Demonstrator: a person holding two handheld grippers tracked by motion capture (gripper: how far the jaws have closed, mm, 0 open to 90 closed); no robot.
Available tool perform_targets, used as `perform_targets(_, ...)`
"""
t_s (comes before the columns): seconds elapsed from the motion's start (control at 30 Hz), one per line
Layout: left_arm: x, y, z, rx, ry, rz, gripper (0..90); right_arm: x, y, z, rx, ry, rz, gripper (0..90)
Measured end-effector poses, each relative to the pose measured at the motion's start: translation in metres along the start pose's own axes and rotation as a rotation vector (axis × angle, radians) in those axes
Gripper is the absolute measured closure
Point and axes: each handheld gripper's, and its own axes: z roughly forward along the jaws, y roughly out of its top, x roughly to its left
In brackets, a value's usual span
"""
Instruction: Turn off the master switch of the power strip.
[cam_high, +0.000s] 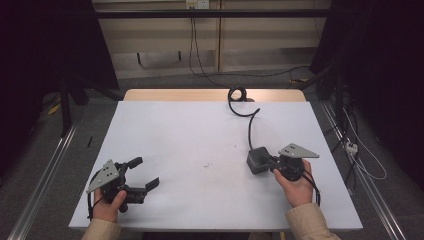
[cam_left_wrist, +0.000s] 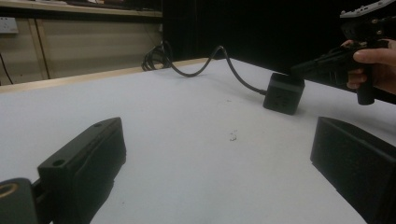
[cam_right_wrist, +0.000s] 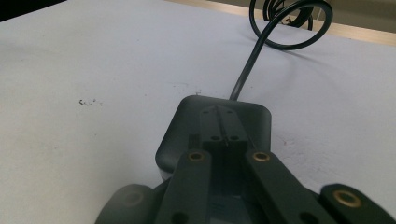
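The right gripper (cam_right_wrist: 224, 126) is resting with its two black jaws clenched flat together, their tips lying on top of the dark grey box (cam_high: 257, 159), not grasping it; judging by that pose, it is pressing or steadying the box rather than lifting it. The box, a rounded, matte plastic block, is sitting on the white desk (cam_high: 200, 130) toward its right edge, nearer the person's side. A thick black cable (cam_high: 251, 122) is running from it in smooth curves to a coil at the far edge. Near the front left corner, the left gripper (cam_high: 144, 175) is waiting with its blocky jaws released and spread wide, holding nothing.
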Motion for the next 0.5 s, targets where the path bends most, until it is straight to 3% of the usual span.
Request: perform_targets(0.5, -0.0002, -0.0003, 0.0003, 0.003, -0.002, 0.001, 2.9, 0.0003, -0.0009, -0.0001, -0.006, -0.001, 0.003, 90.0)
